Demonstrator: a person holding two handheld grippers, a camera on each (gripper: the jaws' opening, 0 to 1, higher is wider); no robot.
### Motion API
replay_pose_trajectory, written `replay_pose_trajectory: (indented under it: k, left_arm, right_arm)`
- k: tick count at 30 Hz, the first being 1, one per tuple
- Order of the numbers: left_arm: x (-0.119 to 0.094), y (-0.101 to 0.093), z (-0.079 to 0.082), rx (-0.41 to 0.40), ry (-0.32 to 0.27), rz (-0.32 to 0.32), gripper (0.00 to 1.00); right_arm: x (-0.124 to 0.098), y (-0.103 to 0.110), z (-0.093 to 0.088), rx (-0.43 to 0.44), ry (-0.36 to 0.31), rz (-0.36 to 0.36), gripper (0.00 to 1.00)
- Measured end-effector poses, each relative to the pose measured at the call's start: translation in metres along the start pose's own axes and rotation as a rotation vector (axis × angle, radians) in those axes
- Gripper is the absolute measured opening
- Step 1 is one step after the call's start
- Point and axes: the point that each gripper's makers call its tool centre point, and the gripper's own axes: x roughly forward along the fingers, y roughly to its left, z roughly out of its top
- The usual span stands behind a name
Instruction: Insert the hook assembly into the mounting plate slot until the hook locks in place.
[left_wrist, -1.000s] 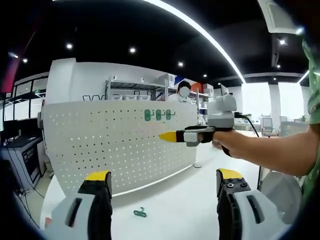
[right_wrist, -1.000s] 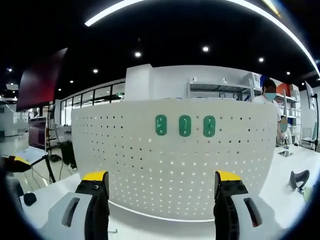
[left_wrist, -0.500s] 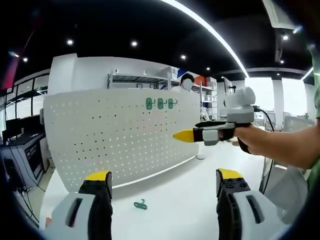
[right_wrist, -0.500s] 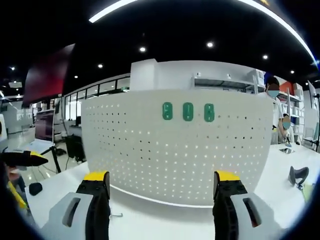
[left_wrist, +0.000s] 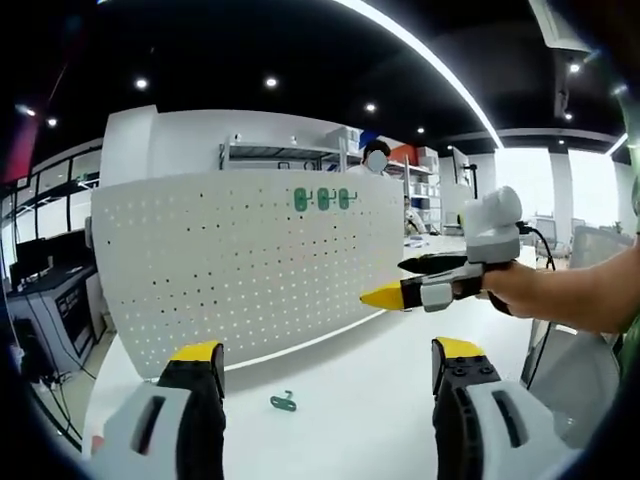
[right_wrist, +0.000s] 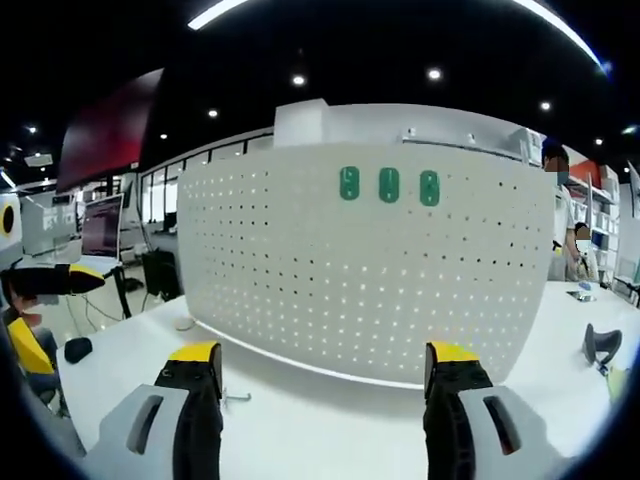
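Holding both grippers with empty, wide-open jaws, I judge the green hook on the bench awaits pickup for the pegboard.

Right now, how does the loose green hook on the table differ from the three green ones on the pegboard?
The small green hook piece lies flat and alone on the white table; the three green hooks sit upright, side by side, mounted high on the white perforated pegboard. Both are the same green. Neither is held by tongs.
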Motion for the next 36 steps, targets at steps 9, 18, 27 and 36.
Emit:
replay_pose_trajectory:
  k: [9, 18, 27, 36]
  left_arm:
    - [-0.001, 0.000, 0.000, 0.001, 0.009, 0.013, 0.87]
    - [0.000, 0.004, -0.001, -0.008, 0.014, 0.031, 0.87]
    - [0.000, 0.010, -0.001, -0.020, 0.016, 0.049, 0.86]
    - [0.001, 0.011, -0.001, -0.019, 0.020, 0.054, 0.86]
  right_arm:
    - [0.028, 0.007, -0.021, -0.032, 0.065, 0.061, 0.81]
    - [0.060, 0.021, -0.053, -0.062, 0.158, 0.138, 0.75]
    - [0.086, 0.038, -0.084, -0.129, 0.239, 0.225, 0.72]
    - [0.105, 0.054, -0.108, -0.181, 0.291, 0.292, 0.69]
